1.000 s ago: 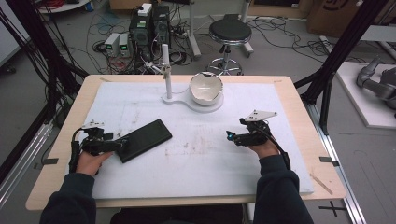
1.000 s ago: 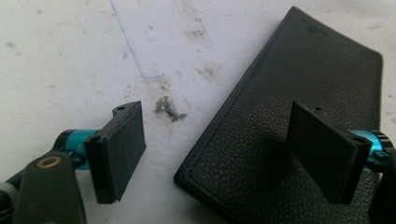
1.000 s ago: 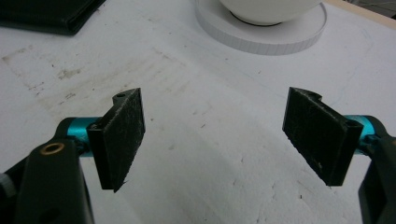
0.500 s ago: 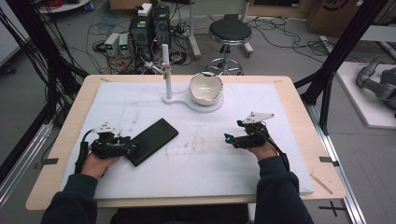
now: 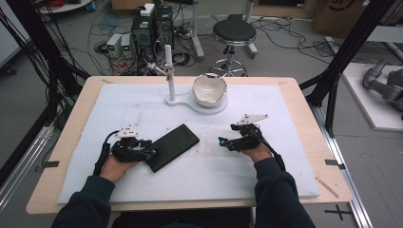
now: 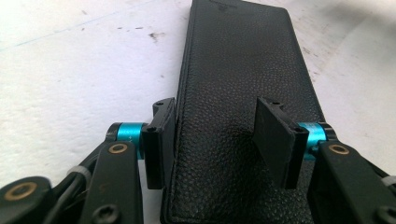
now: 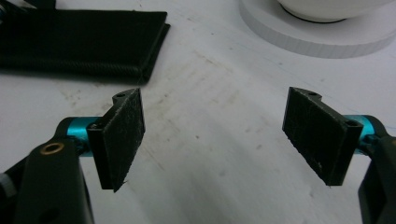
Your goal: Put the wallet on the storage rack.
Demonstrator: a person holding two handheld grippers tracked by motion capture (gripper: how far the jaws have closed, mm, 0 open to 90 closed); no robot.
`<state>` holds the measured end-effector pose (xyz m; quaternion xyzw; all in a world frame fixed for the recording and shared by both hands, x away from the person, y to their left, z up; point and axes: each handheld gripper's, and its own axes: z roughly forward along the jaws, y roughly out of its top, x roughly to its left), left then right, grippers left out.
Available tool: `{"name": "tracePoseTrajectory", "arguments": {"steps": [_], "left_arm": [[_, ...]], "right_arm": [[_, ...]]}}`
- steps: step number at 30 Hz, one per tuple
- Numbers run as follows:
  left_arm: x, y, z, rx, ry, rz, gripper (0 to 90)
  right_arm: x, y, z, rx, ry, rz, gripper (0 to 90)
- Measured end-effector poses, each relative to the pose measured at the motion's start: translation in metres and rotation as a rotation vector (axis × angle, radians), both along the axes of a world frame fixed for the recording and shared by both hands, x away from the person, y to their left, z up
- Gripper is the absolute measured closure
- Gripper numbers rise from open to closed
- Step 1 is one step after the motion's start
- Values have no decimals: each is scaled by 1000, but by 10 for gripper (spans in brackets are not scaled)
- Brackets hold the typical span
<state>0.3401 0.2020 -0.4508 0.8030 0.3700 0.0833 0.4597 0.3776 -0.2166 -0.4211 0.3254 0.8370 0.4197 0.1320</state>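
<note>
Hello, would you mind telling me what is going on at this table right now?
A person seated at the table works with a gripper in each hand. The left gripper has just been closing its jaws around the near end of a black leather case lying flat on the white mat; both pads appear to press on its long edges. The right gripper hovers open over bare mat, holding nothing. A white bowl sits untouched on its stand beyond.

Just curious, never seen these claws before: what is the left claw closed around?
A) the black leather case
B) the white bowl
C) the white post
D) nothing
A: in the left gripper view the left claw has one pad on each side of the black leather case.
</note>
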Motion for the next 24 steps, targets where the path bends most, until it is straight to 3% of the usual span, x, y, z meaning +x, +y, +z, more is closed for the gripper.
{"name": "tracePoseTrajectory", "arguments": {"steps": [6, 11, 15, 24], "left_arm": [[0, -8, 0, 0, -5, -4, 490], [1, -14, 1, 4, -13, -17, 489], [0, -18, 1, 7, -19, -33, 489], [-2, -29, 1, 16, -25, -81, 486]], "right_arm": [[5, 18, -7, 73, 66, 42, 212], [9, 40, -16, 56, 100, 90, 214], [14, 54, -22, 73, 133, 122, 235], [20, 64, -31, 66, 189, 145, 270]]}}
